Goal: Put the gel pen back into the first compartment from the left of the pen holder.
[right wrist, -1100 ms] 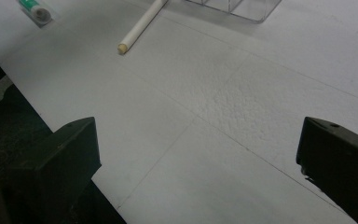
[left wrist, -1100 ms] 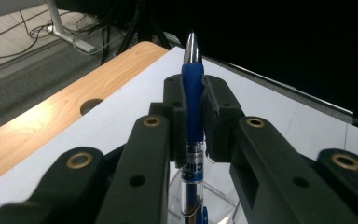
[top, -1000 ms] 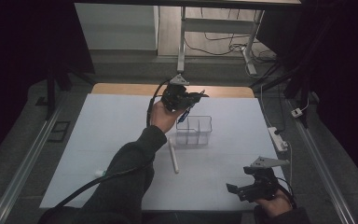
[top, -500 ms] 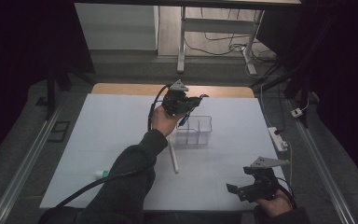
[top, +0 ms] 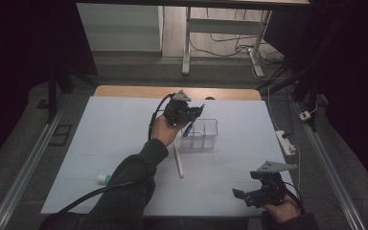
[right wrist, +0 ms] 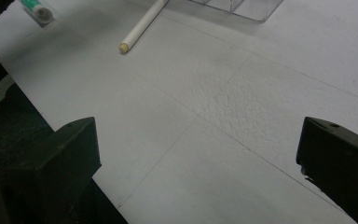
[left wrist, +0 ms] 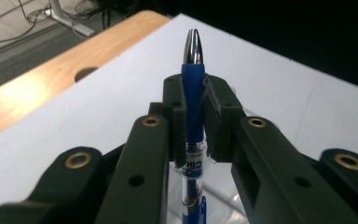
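My left gripper (left wrist: 193,100) is clamped on a blue pen (left wrist: 192,84), held above the clear organizer (top: 202,134), at its left edge. I judge this the placing step; next: tip the pen into a compartment, then release. Right gripper (top: 249,195), jaws wide, empty, well apart from the organizer. A white stick (top: 178,162) lies just beside the organizer on the desk (top: 100,139).

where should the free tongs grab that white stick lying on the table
Grip the white stick near its middle, coming straight down with the open right tongs, jaws across its width. It lies flat and clear of the clear organizer, so both long sides are free.
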`<state>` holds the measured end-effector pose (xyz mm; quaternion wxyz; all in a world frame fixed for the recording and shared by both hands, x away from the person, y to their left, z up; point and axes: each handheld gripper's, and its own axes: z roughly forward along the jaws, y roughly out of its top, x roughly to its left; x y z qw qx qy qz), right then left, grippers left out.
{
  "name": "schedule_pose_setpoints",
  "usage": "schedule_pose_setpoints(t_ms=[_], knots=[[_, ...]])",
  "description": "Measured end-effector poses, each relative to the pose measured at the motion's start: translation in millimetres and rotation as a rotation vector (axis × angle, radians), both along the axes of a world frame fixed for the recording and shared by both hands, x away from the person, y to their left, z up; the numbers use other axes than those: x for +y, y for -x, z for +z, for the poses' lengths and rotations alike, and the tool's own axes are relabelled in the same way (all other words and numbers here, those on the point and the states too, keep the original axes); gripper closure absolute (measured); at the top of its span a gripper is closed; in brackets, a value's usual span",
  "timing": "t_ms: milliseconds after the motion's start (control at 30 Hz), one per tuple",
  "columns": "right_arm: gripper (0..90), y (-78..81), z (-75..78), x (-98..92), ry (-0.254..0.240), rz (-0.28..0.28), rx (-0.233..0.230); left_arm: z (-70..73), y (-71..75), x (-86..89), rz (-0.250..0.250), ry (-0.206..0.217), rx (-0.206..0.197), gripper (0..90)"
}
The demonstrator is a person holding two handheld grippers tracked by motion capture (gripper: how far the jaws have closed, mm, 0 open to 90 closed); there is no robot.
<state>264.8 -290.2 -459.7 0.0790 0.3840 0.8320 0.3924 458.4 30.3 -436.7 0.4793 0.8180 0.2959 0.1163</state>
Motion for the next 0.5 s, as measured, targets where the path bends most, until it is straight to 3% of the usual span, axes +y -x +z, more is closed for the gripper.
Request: schedule_pose_setpoints(t_ms=[67, 133, 500], knots=[[0.0, 0.1, 0.2, 0.2, 0.002, -0.001, 0.002, -2.5, 0.9, 0.2, 0.008, -0.024, 0.004, 77.7], [0.0, 0.1, 0.1, 0.3, 0.002, -0.001, 0.002, -1.6, 1.5, 1.5, 0.015, -0.034, -0.001, 70.5], [0.0, 0.2, 0.2, 0.9, 0.009, -0.003, 0.002, 20.8, 10.7, 16.8, -0.006, -0.065, -0.013, 45.6]])
